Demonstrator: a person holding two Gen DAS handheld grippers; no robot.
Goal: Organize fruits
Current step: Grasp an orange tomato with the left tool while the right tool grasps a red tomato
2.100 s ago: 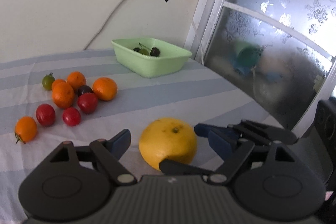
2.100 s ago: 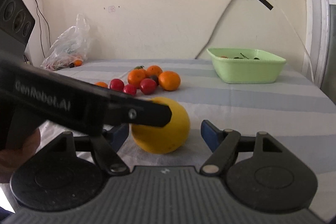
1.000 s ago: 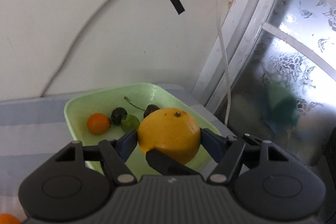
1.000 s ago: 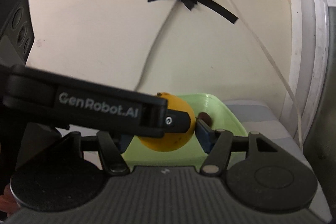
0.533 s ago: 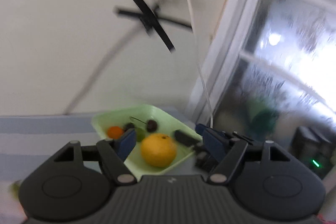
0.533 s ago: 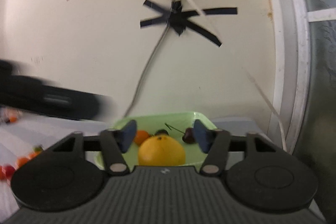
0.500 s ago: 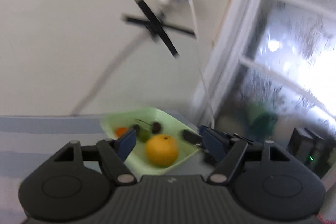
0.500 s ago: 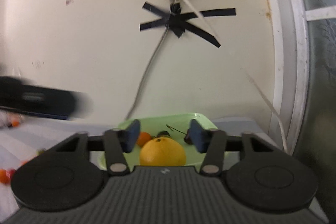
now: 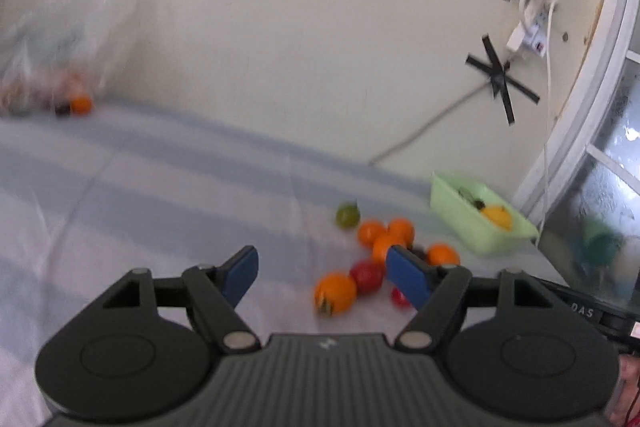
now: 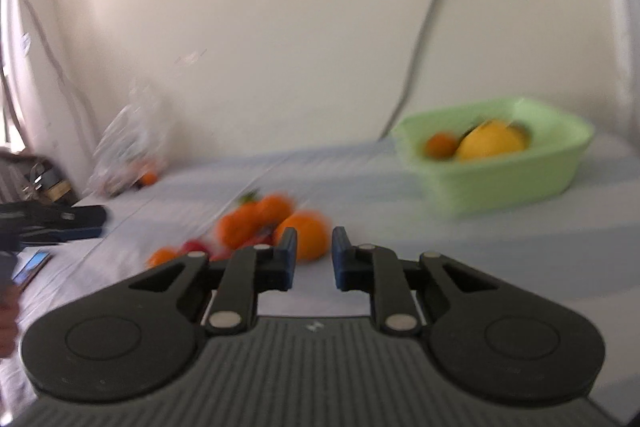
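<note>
Across the lower half of both views I see the striped tabletop [image 9: 160, 195]. At the right of each frame sits my green tray [image 10: 500, 179], holding the big yellow fruit [image 10: 492, 143] beside a small orange one [image 10: 440, 145]. A clear plastic bag [image 9: 60, 39], blurred, leans on the wall at upper left. The loose pile of oranges and tomatoes [image 9: 376, 255] lies on the cloth at centre right of the left view, near the tray but apart from it. My left tool [image 9: 324, 271] stands open and empty. My right tool [image 10: 314, 259] has just been closing; its pads are drawn nearly together, gripping nothing.
</note>
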